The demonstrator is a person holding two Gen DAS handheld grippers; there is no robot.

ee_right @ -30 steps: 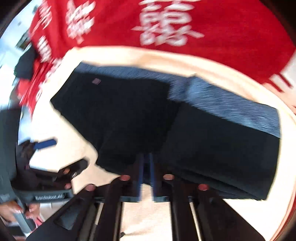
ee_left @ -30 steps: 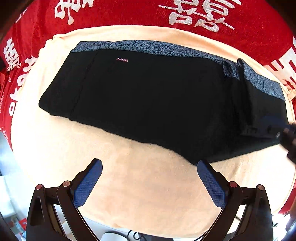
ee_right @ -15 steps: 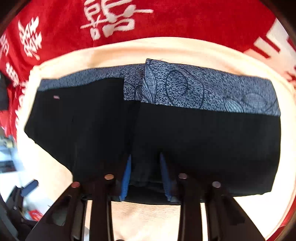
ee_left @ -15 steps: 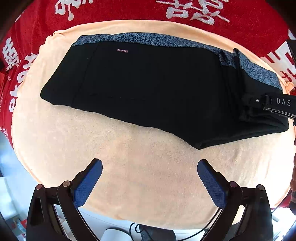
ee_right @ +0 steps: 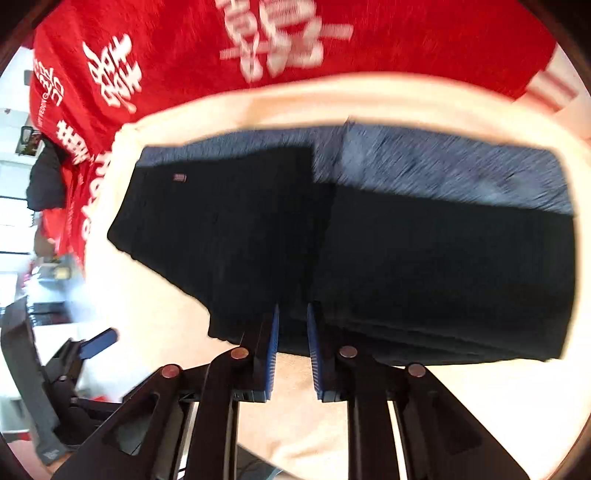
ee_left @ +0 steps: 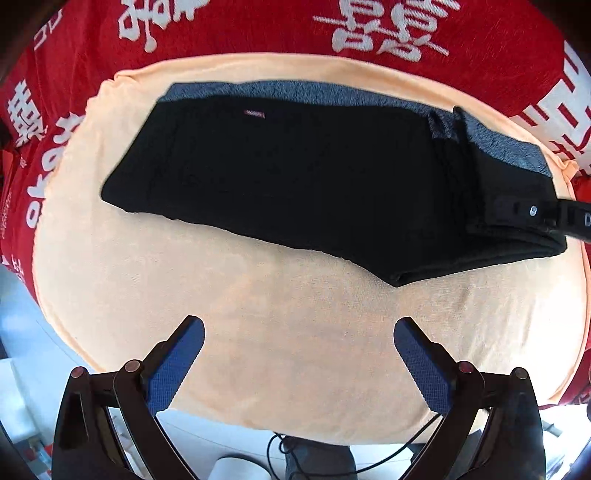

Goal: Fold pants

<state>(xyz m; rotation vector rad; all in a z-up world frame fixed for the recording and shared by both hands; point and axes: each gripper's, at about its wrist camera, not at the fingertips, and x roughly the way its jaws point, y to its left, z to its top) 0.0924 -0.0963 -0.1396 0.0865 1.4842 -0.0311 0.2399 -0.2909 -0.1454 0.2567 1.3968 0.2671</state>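
Note:
Black pants with a grey-blue patterned waistband lie flat on a peach towel, their right end folded over into a thicker stack. My left gripper hangs wide open over bare towel, short of the pants' near edge. My right gripper sits at that near edge beside the fold. Its jaws are opening, a narrow gap shows between the blue pads, and the pants' hem lies between the tips without being pinched. One of its fingers shows over the stack in the left wrist view.
A red cloth with white characters lies under the towel and fills the far side. The towel's front edge drops off to a floor with cables. My left gripper shows low at the left of the right wrist view.
The right gripper's pads, almost together on the hem a second ago, now stand apart, and its view has rolled. The left gripper drifted a little and stayed open.

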